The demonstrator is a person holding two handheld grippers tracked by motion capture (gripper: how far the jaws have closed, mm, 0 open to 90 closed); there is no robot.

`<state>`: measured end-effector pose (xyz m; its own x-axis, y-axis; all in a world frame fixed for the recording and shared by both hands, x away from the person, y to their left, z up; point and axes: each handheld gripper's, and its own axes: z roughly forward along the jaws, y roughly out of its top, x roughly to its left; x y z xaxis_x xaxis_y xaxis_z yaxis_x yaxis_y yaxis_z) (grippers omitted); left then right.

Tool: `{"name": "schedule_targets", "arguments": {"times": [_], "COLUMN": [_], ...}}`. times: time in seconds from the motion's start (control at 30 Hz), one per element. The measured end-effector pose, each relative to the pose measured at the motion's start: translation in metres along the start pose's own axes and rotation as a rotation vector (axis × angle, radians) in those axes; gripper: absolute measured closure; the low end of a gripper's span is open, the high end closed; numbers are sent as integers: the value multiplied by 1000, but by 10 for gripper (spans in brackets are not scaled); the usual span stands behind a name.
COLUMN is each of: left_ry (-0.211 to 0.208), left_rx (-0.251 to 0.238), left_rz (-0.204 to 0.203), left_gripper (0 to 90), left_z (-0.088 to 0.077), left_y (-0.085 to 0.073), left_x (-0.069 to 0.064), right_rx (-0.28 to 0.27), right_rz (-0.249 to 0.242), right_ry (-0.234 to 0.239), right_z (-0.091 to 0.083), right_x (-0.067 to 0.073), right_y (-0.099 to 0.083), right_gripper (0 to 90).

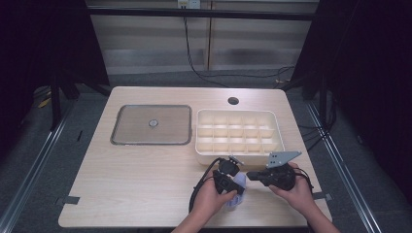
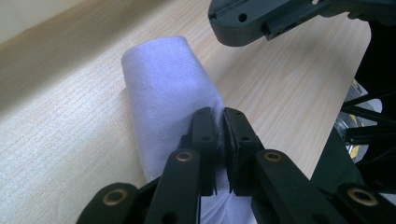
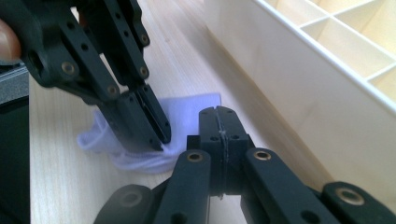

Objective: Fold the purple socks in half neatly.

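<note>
Cloth (image 1: pixel 239 190) on table (image 1: pixel 145 184) before divided tray (image 1: pixel 239 132), lid (image 1: pixel 151 125) left of tray

A pale wooden table (image 1: pixel 145 170) with a small round hole (image 1: pixel 233 101) near its far edge carries a grey square lid (image 1: pixel 151 124), a cream compartment tray (image 1: pixel 238 151) beside it, and a white cloth (image 1: pixel 238 191) near the front edge.

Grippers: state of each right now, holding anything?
Left gripper: closed on the white cloth, pinching its edge on the table.
Right gripper: closed, nothing between its jaws, beside the cloth.
</note>
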<state>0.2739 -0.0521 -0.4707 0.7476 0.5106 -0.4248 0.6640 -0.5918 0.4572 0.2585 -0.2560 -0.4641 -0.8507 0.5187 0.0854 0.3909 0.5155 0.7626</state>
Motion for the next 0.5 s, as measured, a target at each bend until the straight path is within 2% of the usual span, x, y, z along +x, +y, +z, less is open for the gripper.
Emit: {"name": "schedule_targets", "arguments": {"times": [0.5], "left_ry": [4], "left_rx": [6], "left_rz": [7], "left_gripper": [838], "left_z": [-1], "left_y": [-1], "left_x": [0], "right_rx": [-1], "right_rz": [-24], "right_ry": [13], "right_z": [10], "right_x": [2], "right_y": [17], "right_gripper": [900]}}
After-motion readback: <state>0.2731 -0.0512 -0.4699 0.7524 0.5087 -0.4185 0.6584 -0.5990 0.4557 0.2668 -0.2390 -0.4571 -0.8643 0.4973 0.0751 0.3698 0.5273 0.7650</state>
